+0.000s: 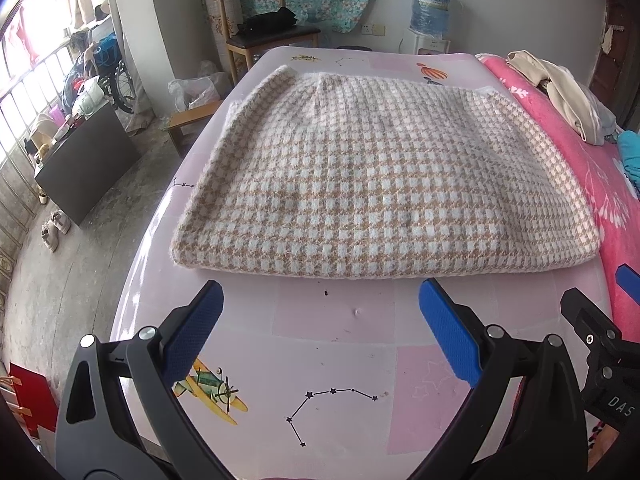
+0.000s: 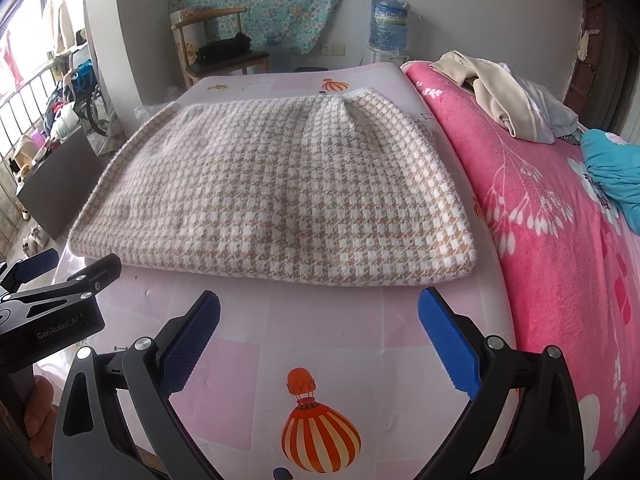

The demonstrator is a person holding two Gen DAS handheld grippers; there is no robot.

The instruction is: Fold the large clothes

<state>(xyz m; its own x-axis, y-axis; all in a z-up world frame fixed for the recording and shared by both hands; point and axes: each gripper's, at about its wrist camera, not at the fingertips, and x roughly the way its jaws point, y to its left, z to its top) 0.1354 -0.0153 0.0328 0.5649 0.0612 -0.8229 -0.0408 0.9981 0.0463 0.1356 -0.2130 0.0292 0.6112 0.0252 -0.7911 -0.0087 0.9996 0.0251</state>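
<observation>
Both blue-padded tongs, left gripper (image 1: 320, 300) and right gripper (image 2: 319, 310), hover released, empty; fuzzy tan-and-white houndstooth knit garment (image 1: 380, 184) lies folded, seemingly nearly finished.

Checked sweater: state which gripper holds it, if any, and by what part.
Neither holds it. The left gripper and right gripper are both open and empty, short of the near folded edge of the checked sweater, which lies on the pink mat.

Both wrist cameras look forward, side by side, low over the table (image 1: 340, 332), sharing the nearby sweater (image 1: 380, 184).
</observation>
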